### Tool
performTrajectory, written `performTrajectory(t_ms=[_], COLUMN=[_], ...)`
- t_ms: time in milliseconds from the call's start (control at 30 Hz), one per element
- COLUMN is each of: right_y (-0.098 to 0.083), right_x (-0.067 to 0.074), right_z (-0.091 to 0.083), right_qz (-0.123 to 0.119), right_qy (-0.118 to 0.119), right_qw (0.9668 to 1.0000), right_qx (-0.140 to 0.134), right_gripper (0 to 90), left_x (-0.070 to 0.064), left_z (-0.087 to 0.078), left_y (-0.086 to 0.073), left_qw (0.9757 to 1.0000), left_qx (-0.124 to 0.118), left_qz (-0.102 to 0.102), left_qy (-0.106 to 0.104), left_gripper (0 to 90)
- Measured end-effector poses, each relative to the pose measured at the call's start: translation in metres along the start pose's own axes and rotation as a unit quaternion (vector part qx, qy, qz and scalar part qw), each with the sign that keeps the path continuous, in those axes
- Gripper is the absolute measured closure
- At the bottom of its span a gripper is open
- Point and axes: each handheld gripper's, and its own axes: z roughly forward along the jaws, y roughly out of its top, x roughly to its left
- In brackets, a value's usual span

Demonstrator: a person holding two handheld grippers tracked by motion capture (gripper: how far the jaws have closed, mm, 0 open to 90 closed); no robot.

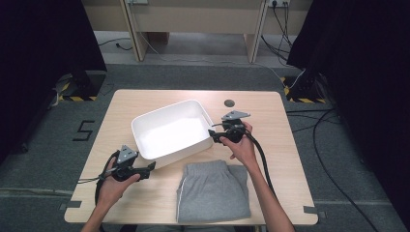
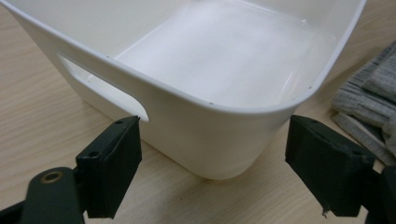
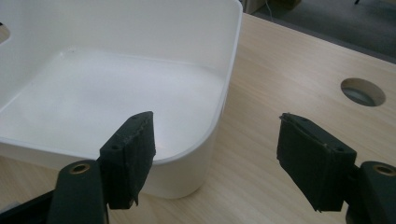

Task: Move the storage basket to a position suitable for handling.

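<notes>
Even light, perhaps slightly soft

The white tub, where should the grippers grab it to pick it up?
Probably by the thin rim of the white tub at opposite ends: one side from the near-left corner beside the handle slot, the other from the right corner. The walls are upright and thin enough to fit between open fingers.

The white plastic tub (image 1: 171,131) stands upright and empty in the middle of the table, turned a little askew to the table's edges. It is rectangular with rounded corners, a thin rolled rim and an oval handle slot in its end wall. Just beside its near side lies the folded grey garment (image 1: 212,191), flat, with a pale stripe along one edge.
</notes>
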Motion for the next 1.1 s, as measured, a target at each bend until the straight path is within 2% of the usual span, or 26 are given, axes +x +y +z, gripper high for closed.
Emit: performTrajectory(t_ms=[167, 200, 333, 400, 667, 900, 1100], right_y=[-0.005, -0.009, -0.014, -0.016, -0.024, -0.031, -0.035], right_x=[-0.003, -0.005, -0.010, -0.012, -0.018, -0.023, -0.025], right_z=[-0.007, -0.009, -0.014, -0.016, -0.025, -0.032, -0.038], right_qz=[-0.001, 0.009, 0.013, 0.023, 0.018, 0.035, 0.032], right_qy=[-0.007, -0.006, -0.010, -0.008, -0.020, -0.025, -0.027], right_qw=[1.0000, 0.9999, 0.9997, 0.9996, 0.9993, 0.9985, 0.9986], right_qx=[-0.003, -0.008, -0.016, -0.017, -0.026, -0.033, -0.033], right_gripper=[28.8, 29.1, 28.9, 29.2, 29.5, 30.0, 31.8], left_x=[-0.005, -0.007, -0.008, -0.009, -0.014, -0.019, -0.020], left_z=[0.004, 0.006, 0.011, 0.014, 0.022, 0.029, 0.034], left_y=[0.006, 0.008, 0.011, 0.012, 0.018, 0.023, 0.028], left_qw=[1.0000, 0.9999, 0.9999, 0.9999, 0.9999, 0.9998, 0.9998], left_qx=[0.002, 0.003, 0.003, 0.002, 0.003, 0.006, 0.001], left_qz=[0.008, 0.009, 0.007, 0.007, 0.009, 0.013, 0.010], left_qy=[-0.004, -0.005, -0.009, -0.009, -0.014, -0.017, -0.019], left_gripper=[18.7, 18.6, 20.1, 20.8, 22.5, 23.4, 24.8])
